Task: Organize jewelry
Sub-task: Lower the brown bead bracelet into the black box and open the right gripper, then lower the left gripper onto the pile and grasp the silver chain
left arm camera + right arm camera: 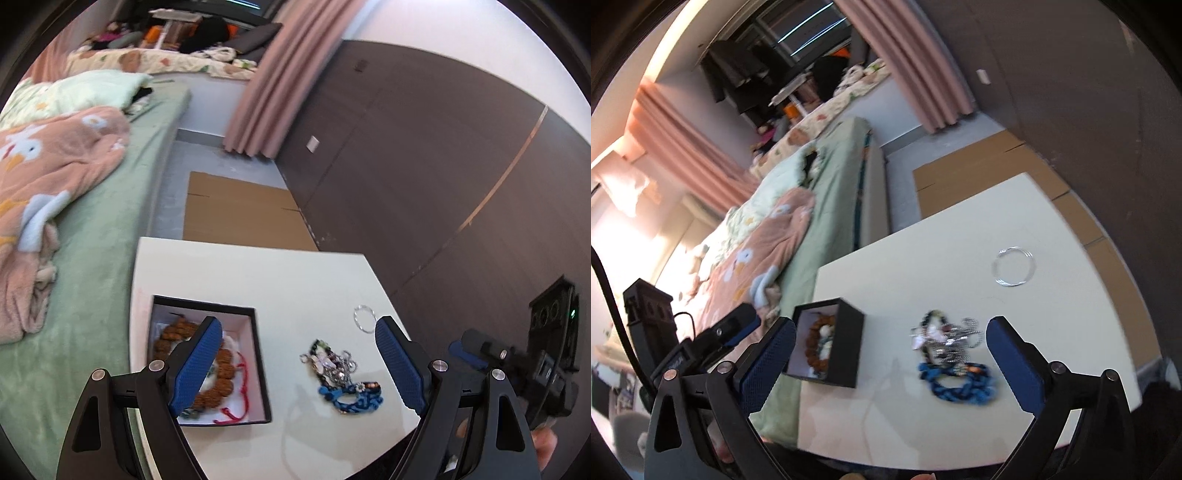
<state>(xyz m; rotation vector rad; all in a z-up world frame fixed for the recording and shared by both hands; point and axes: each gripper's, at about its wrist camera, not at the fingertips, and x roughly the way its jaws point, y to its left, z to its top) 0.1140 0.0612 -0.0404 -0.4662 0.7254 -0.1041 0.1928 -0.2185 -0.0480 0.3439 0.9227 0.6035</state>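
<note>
Two blue-padded fingers of the left gripper (299, 343) stand wide apart and empty above the white table (295, 273). Under its left finger sits the black square box (207, 362) holding a brown bead bracelet (218, 373) and red cord (242, 376); a tangled jewelry pile (341, 373) lies between the fingers, a thin silver ring bangle (364, 318) beyond. From the right wrist, the right gripper (890, 332) (equally spread, holding nothing) frames the box (827, 350), pile (951, 354) and bangle (1014, 266).

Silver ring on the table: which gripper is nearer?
Right, probably. The right gripper hovers open over the jewelry pile, the silver ring beyond it; the left gripper sits open further toward the box.
</note>
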